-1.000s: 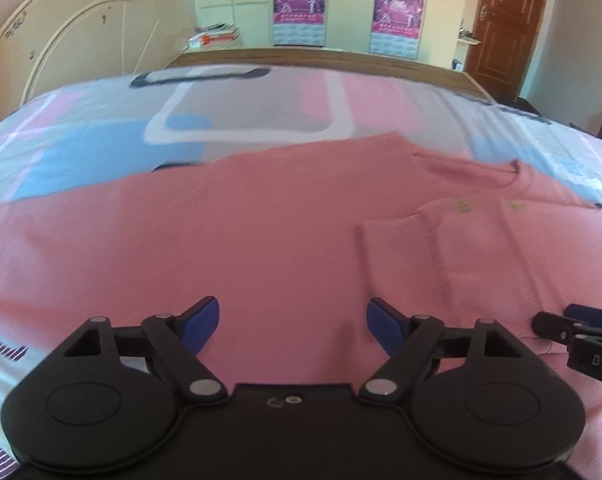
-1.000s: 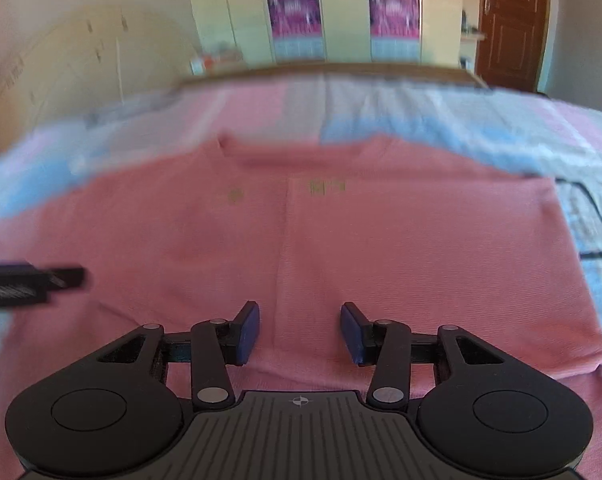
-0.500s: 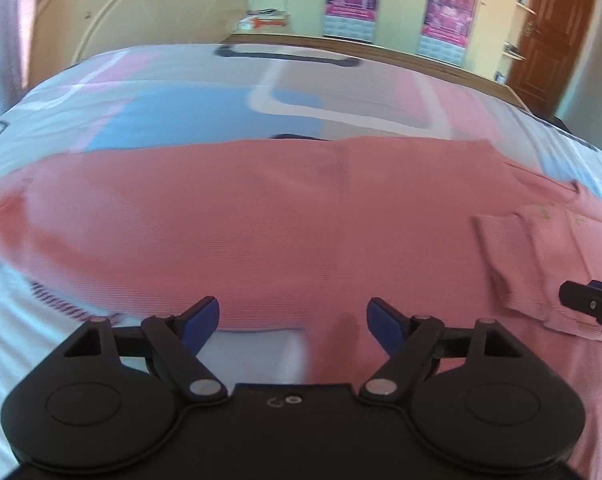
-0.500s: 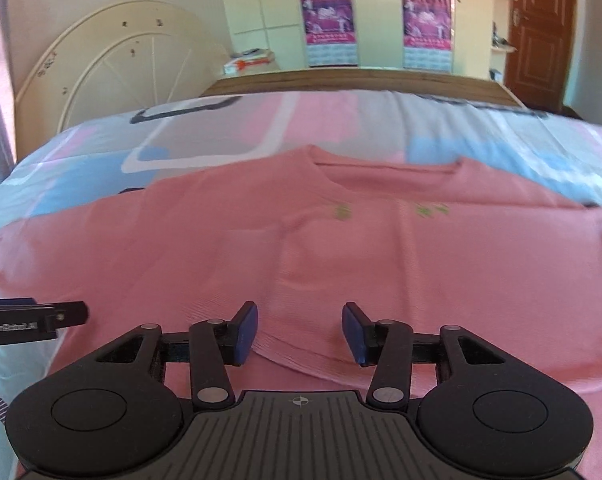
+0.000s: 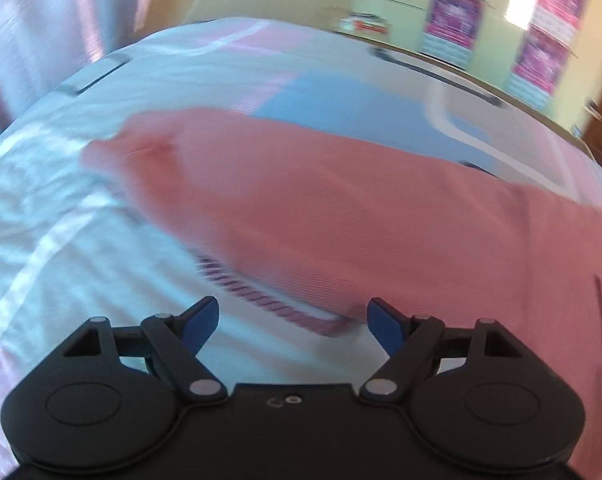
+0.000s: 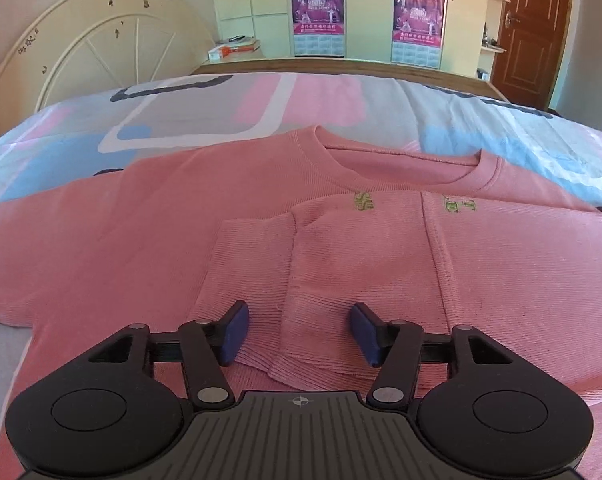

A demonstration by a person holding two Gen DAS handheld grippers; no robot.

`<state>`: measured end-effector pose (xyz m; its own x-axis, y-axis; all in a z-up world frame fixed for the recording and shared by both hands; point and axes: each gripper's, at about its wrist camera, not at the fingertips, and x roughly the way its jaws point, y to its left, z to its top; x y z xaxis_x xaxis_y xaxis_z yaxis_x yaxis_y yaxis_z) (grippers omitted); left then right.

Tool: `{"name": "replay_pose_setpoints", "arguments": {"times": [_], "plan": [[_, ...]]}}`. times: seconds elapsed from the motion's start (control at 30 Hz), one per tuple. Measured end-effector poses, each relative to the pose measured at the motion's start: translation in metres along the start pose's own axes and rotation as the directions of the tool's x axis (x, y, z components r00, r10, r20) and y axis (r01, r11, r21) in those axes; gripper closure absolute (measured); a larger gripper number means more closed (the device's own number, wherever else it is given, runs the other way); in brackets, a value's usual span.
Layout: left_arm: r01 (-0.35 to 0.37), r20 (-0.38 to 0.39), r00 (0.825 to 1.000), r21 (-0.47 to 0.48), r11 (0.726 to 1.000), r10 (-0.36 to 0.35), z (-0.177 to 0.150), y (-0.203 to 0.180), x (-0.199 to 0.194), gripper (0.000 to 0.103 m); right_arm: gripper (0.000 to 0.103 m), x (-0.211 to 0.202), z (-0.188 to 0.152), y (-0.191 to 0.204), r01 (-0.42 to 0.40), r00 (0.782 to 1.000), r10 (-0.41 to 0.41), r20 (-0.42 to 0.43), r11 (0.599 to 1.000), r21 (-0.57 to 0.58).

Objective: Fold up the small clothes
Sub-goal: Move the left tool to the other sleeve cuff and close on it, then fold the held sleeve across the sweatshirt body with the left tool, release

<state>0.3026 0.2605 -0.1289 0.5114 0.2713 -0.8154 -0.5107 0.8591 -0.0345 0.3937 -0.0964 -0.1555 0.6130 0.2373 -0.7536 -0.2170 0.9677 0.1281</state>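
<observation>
Pink shirt (image 6: 141,232) lying flat on bedspread (image 6: 205,112), one sleeve (image 6: 333,280) folded inward; right gripper (image 6: 299,334) opening over sleeve cuff, left gripper (image 5: 289,326) spread wide, empty.

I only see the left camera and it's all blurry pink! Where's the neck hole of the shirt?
Observer: The collar shows in the right view, at the far edge of the shirt, lying flat on the bed.
Operator: Is any bit folded yet?
Observer: Yes, one sleeve is folded in across the chest, below two little green marks.
Operator: Is the other claw holding it?
Observer: No. The right gripper is over that sleeve's cuff, its jaws are opening and the pads aren't pressing the cloth.
Operator: And my claw?
Observer: The left gripper is open and empty, near the shirt's edge.
</observation>
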Motion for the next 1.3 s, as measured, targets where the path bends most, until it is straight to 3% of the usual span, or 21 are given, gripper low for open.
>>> {"name": "replay_pose_setpoints", "arguments": {"times": [0.17,0.4,0.5,0.57,0.67,0.77,0.83,0.97,1.07,1.17,1.3], "plan": [[-0.056,0.001,0.998,-0.136,0.989,0.057,0.011,0.048,0.017,0.023,0.046,0.0,0.002,0.001,-0.006,1.0,0.006,0.003,1.0,0.013],[0.027,0.099,0.995,-0.25,0.968,-0.003,0.03,0.078,0.032,0.024,0.044,0.004,0.003,0.004,0.001,1.0,-0.001,0.004,1.0,0.012],[0.045,0.147,0.989,-0.291,0.956,-0.002,0.038,0.085,0.041,0.048,0.044,0.005,0.004,0.004,0.005,1.0,-0.005,0.007,1.0,0.008],[0.039,0.167,0.986,-0.321,0.946,0.016,0.043,0.092,0.048,0.079,0.043,0.006,0.004,0.005,0.005,1.0,-0.006,0.008,1.0,0.008],[0.047,0.181,0.983,-0.369,0.928,0.022,0.048,0.099,0.054,0.096,0.043,0.006,0.004,0.005,0.004,1.0,-0.004,0.011,1.0,0.016],[0.053,0.196,0.98,-0.371,0.927,0.023,0.051,0.097,0.052,0.099,0.043,0.006,0.004,0.005,0.005,1.0,-0.005,0.012,1.0,0.016],[0.071,0.236,0.972,-0.331,0.941,0.009,0.054,0.085,0.04,0.099,0.043,0.005,0.005,0.004,0.0,1.0,0.0,0.014,1.0,0.022],[0.173,0.324,0.938,-0.139,0.975,-0.12,0.065,0.033,0.002,0.099,0.043,-0.003,0.008,-0.002,-0.016,0.999,0.014,0.041,0.999,0.043],[0.28,0.348,0.897,0.03,0.959,-0.273,0.068,-0.026,-0.027,0.099,0.043,-0.009,0.009,-0.011,-0.03,0.998,0.026,0.056,0.997,0.075],[0.395,0.307,0.85,0.167,0.904,-0.428,0.059,-0.096,-0.047,0.099,0.043,-0.021,0.011,-0.024,-0.037,0.997,0.029,0.077,0.993,0.115],[0.509,0.2,0.785,0.33,0.795,-0.586,0.025,-0.189,-0.06,0.099,0.043,-0.041,0.009,-0.049,-0.024,0.994,0.007,0.107,0.987,0.156]]}}
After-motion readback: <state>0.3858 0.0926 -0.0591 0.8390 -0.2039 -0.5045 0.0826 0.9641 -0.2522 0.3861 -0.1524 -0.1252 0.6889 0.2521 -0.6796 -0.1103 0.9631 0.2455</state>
